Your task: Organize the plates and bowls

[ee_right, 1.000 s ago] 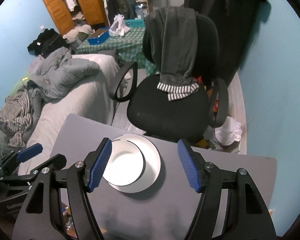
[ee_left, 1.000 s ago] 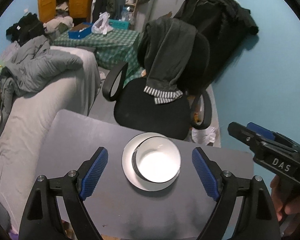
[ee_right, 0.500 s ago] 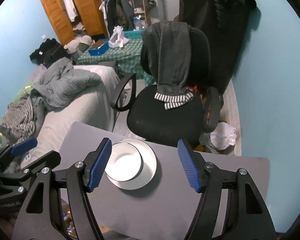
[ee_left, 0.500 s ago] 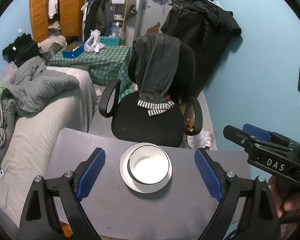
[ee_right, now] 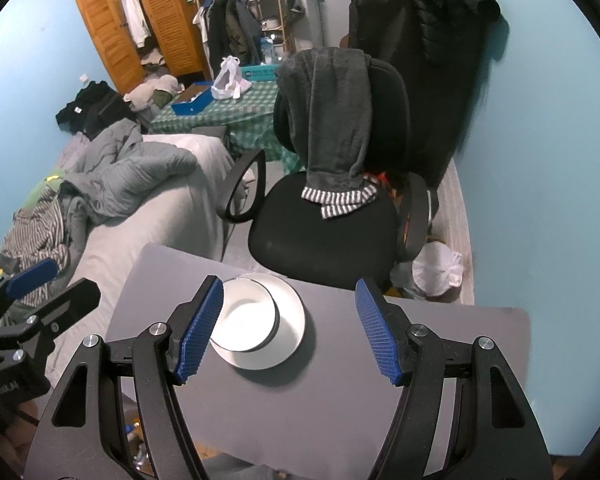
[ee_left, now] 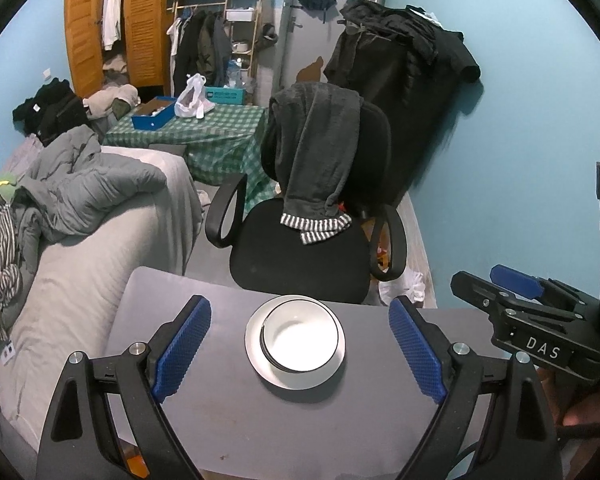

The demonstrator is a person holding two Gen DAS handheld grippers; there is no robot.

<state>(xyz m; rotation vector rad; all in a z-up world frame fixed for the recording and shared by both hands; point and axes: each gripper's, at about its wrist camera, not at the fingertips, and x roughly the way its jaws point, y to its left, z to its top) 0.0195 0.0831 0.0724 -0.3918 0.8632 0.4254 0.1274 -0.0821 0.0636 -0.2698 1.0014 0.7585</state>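
Bowl: a white bowl [ee_left: 299,339] with a dark rim sits inside the plate, upright, shifted slightly toward the plate's left edge in the right wrist view.
Plate: a white plate [ee_left: 260,364] lies flat on the grey table [ee_left: 260,432], toward its far edge and left of the table's middle.
Left gripper: the left gripper [ee_left: 300,350] hangs above the table with the stacked dishes framed between its blue pads [ee_left: 182,350]; jaws spread wide, released, touching nothing.
Right gripper: the right gripper [ee_right: 290,330] hangs over the table just right of the dishes, its left pad overlapping the bowl's near-left rim in its own view; jaws apart, nothing between them, empty.
Hand: part of a hand [ee_left: 588,412] shows at the near right of the left wrist view, under the right gripper's body.
Beyond the table: a black office chair [ee_left: 300,256] with a dark garment draped over its back stands just past the far edge; a bed with grey bedding [ee_left: 88,200] lies to the left.
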